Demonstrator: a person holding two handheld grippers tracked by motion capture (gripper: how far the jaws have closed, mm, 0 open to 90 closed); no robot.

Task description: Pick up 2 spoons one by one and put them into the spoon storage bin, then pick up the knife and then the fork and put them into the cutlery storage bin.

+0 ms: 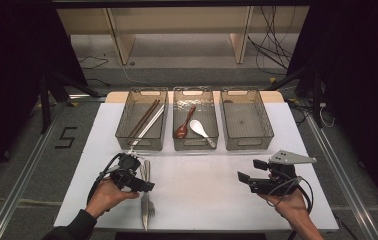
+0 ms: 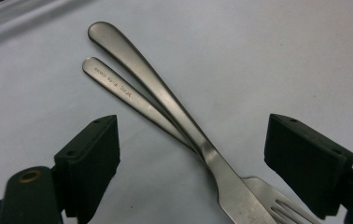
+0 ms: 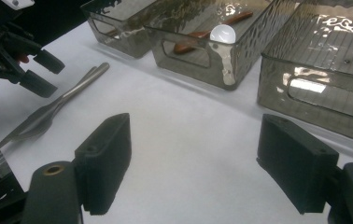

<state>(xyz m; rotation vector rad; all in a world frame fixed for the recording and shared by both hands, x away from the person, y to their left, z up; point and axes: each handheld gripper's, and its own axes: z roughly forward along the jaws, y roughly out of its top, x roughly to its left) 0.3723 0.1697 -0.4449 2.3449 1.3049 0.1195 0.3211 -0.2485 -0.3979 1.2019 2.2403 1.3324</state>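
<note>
Lettering on one fork handle is too small to read; left gripper and right gripper gape wide, empty.

Three grey bins sit in a row; inside them, two pairs of chopsticks and two spoons. Before them, two forks.

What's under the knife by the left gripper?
A fork lies under the knife, their handles crossing on the white table. Where they cross, the knife covers the fork's neck.
</note>
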